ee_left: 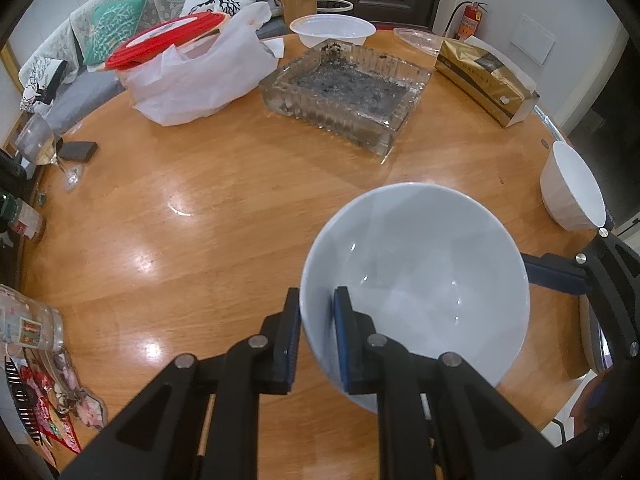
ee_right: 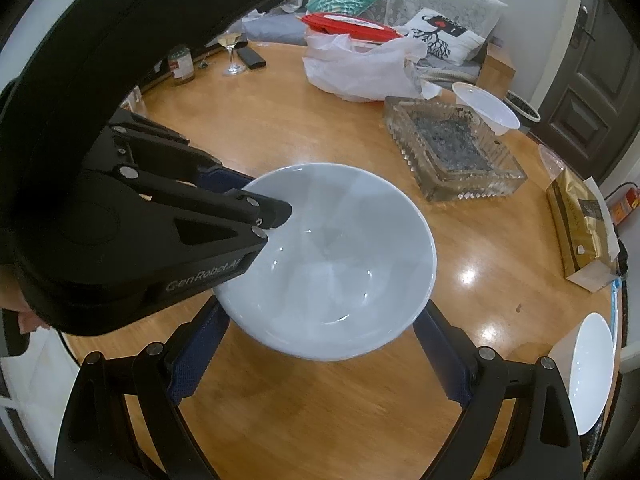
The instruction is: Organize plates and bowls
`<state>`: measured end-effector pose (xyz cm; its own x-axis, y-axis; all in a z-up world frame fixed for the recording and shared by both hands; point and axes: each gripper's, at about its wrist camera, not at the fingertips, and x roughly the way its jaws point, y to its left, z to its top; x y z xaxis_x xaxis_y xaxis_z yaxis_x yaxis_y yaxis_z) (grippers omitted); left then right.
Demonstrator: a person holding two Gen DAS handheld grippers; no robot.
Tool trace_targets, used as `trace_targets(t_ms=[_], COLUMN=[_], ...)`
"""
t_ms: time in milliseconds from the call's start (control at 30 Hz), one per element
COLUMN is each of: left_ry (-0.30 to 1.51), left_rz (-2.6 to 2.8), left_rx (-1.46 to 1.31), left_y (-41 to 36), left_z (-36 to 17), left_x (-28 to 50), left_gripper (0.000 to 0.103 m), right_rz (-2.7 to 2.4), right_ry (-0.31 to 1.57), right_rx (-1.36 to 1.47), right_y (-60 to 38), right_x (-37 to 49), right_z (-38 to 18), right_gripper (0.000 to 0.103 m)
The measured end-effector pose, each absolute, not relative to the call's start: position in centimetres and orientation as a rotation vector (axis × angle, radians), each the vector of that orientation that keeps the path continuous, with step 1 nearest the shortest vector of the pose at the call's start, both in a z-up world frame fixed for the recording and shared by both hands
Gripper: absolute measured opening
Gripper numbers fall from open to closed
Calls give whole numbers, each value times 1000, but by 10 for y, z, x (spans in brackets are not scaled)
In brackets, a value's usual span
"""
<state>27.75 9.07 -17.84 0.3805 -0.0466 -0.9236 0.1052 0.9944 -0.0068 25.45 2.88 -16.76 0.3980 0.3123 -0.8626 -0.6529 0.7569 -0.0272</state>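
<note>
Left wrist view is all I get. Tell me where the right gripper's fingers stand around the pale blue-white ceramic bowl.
Observer: The right gripper straddles the pale blue-white ceramic bowl, with one blue-padded finger on each side.
Operator: Report whether the pads press on it.
Observer: Both pads sit low beside its wall. The bowl's rim overhangs them, so I cannot tell whether they touch.
Operator: Describe the left gripper from there.
Observer: The left gripper reaches in from the left, shut on the rim.

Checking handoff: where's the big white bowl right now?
Big white bowl hangs above the wooden table, rim pinched by left gripper, between the right gripper's open fingers.
</note>
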Motion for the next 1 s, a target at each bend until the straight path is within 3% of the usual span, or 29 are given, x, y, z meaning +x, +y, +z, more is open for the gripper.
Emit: trace_targets(t_ms=[233, 467, 700, 800, 933, 1000], left_ry=[1177, 1095, 1036, 1027, 1046, 1059], left_rz=[-86, -40, -82, -126, -179, -191], left_rx=[58, 96, 52, 42, 29, 41], left_y=[90, 82, 38, 3, -44, -63], left_z=[-175, -133, -98, -93, -97, -103], left_x=[277, 274, 282, 288, 303, 310], left_gripper=[14, 16, 30, 41, 44, 50], right_rz=[647, 646, 558, 494, 384, 360], right_ry=[981, 933, 896, 876, 854, 865], right_rx=[-382, -390, -286, -242, -231, -238], right_y=[25, -5, -92, -135, -190, -208], right_x=[253, 236, 234, 239, 247, 251], right_z=[-167, -155, -136, -127, -124, -130], right_gripper=[91, 91, 91, 91, 102, 102])
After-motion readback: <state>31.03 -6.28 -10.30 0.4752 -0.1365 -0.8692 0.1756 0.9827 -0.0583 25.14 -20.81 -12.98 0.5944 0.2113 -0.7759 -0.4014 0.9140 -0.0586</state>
